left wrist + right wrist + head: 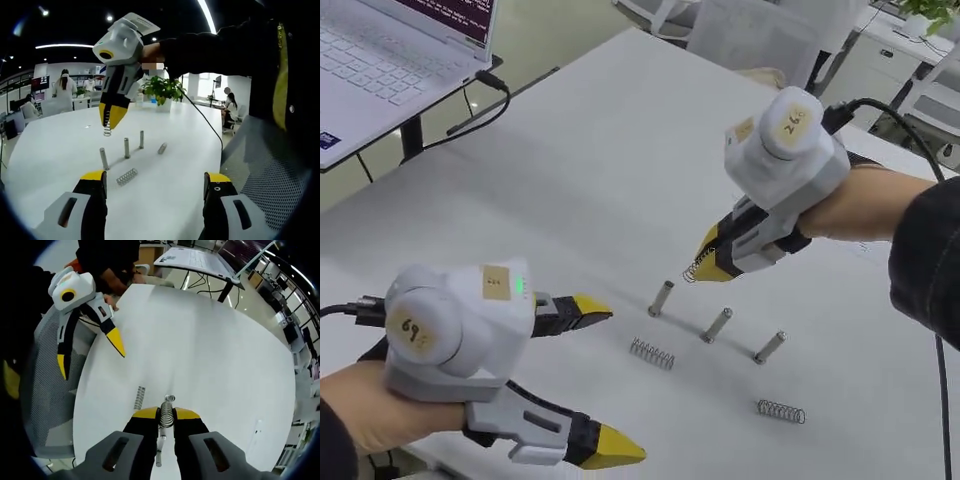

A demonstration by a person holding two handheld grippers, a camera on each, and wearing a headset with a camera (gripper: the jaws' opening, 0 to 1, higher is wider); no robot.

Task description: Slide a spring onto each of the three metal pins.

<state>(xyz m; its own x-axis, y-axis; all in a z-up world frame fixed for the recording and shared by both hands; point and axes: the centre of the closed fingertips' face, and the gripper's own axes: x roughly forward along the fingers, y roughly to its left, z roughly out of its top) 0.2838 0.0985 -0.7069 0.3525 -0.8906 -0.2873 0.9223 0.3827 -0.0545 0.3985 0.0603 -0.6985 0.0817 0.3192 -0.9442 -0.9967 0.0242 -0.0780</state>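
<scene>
Three metal pins stand on the white table [570, 170]: one at the left [661, 298], one in the middle [717, 324], one at the right [770, 347]. My right gripper [705, 268] hangs just above and to the right of the left pin, shut on a spring [693, 270] that points down out of its tips. In the right gripper view this spring [166, 415] sits between the yellow tips with a pin top [169, 398] just beyond it. Two loose springs [652, 353] [781, 411] lie flat near the pins. My left gripper [610, 380] is open at the near left, holding nothing.
A laptop [390, 60] stands on a stand at the far left, its cable [485, 110] trailing onto the table edge. The right gripper's black cable [920, 150] runs off to the right. In the left gripper view, people sit at desks in the background.
</scene>
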